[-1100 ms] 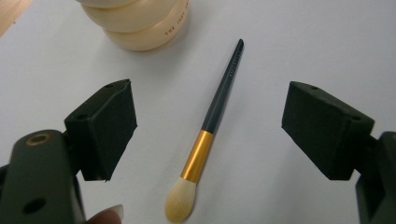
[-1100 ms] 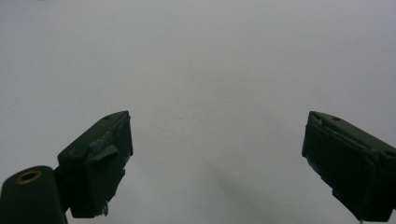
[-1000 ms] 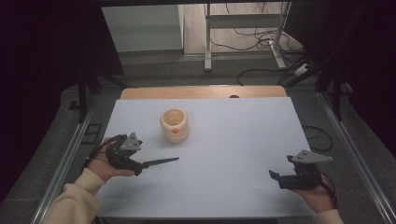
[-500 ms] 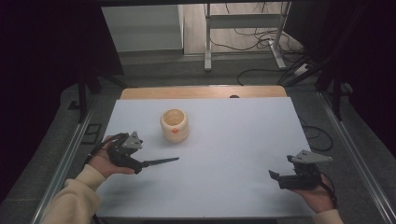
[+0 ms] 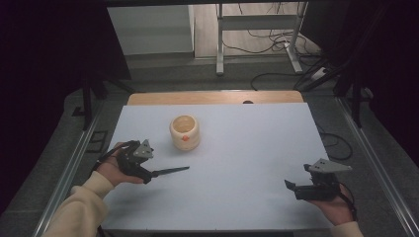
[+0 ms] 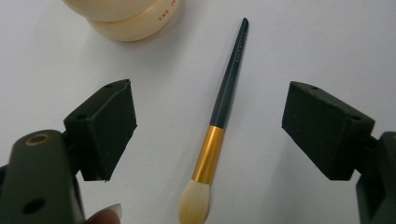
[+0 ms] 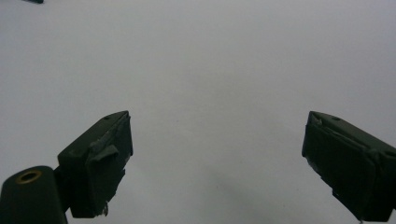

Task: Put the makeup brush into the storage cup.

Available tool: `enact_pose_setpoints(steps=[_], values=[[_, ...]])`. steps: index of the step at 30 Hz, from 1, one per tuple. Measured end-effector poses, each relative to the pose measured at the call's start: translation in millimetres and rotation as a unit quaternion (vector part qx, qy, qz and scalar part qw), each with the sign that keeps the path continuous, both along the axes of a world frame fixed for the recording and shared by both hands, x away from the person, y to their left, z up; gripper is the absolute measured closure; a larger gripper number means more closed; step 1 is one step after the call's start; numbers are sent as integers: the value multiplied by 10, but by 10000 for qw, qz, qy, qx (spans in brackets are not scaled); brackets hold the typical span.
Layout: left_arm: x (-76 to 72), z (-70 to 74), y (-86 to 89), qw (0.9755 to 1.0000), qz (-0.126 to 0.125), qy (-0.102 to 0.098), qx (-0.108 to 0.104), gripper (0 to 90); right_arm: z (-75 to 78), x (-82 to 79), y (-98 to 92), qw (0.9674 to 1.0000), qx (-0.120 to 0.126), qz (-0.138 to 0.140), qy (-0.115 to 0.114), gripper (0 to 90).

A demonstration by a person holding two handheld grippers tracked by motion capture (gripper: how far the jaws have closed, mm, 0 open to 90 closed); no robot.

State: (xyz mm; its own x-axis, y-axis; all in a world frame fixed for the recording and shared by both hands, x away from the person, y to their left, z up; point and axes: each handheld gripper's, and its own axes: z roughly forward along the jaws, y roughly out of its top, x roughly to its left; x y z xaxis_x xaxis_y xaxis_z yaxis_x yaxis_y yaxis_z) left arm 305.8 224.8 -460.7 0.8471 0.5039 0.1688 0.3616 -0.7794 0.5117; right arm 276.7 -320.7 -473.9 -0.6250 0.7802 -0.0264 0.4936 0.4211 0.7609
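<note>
Below, slim dark-handled brush (image 6: 219, 121) with gold ferrule, left gripper (image 6: 208, 126) wide open, empty.

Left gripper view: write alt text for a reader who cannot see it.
A makeup brush with a dark handle, gold band and pale bristles lies flat on the white table, between the open jaws of the left gripper, which do not touch it. Its handle tip points away, toward a cream-coloured jar at the top left.
</note>
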Motion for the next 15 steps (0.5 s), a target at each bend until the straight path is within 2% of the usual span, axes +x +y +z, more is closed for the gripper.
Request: enact_pose_setpoints(steps=[9,14,15], values=[[50,-43,9,9999,-146,32,44,182,1,-1,3,10000,6,-4,-3,90],[74,-58,-7,9991,-350,104,199,182,-2,2,5,10000,-9,-1,12,90],[74,-71,-24,9993,-337,123,137,182,-4,4,7,10000,-6,-3,13,90]])
